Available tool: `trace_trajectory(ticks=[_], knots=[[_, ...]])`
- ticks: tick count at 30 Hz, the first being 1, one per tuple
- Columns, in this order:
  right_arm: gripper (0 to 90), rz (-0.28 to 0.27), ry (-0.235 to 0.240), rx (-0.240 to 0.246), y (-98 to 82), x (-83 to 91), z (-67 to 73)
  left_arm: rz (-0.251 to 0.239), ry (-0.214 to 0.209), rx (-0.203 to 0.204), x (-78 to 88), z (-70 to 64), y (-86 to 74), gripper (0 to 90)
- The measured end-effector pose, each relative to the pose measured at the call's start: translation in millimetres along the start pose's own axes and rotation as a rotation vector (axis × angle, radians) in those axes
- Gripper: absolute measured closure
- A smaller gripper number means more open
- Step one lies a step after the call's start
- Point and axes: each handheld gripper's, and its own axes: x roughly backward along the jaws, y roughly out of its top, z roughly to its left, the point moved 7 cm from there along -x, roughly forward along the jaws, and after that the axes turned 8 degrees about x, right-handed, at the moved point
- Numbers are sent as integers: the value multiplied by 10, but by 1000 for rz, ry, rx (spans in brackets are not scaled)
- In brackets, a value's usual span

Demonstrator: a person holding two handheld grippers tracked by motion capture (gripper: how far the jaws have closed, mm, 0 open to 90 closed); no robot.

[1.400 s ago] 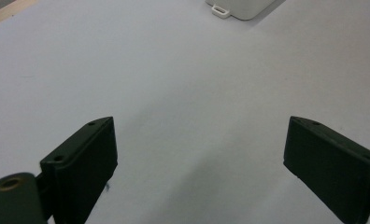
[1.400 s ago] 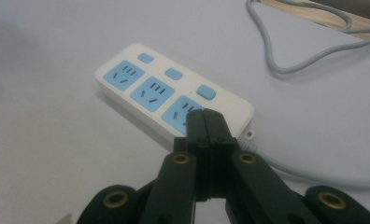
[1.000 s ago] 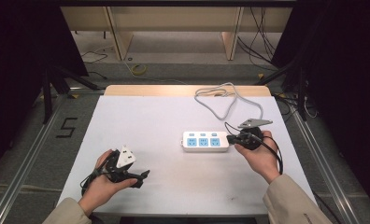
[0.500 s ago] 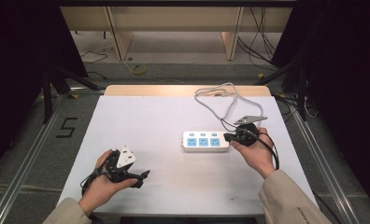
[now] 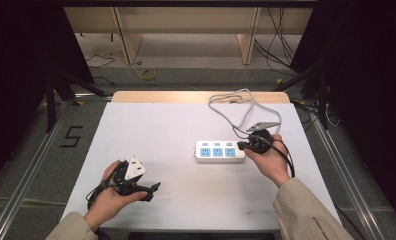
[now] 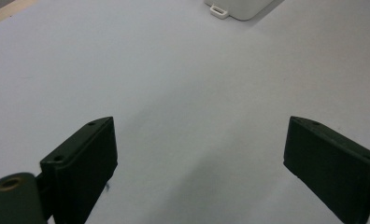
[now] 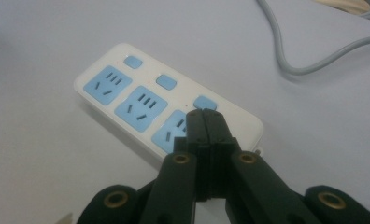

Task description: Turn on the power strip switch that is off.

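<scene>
White table (image 5: 161, 125): closed right gripper (image 7: 204, 115) over power strip (image 7: 141, 100).

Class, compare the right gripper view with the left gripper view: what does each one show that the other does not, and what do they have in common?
Right gripper view alone: the right gripper, jaws closed together, its tip at the blue switch nearest it on the power strip, plus three blue sockets and the grey cable.

Left gripper view alone: the left gripper, jaws wide apart with nothing between them.

Shared: the white table and the power strip, of which the left gripper view catches just one end.
</scene>
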Motion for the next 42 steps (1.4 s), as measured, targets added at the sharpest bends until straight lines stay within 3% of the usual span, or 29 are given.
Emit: trace_trajectory(ticks=[21, 42], knots=[[900, 23, 10, 0, 111, -122, -24, -1, -1, 2, -4, -3, 2, 95], [900, 89, 12, 0, 157, -307, -78, 1, -3, -4, -4, -5, 0, 95]])
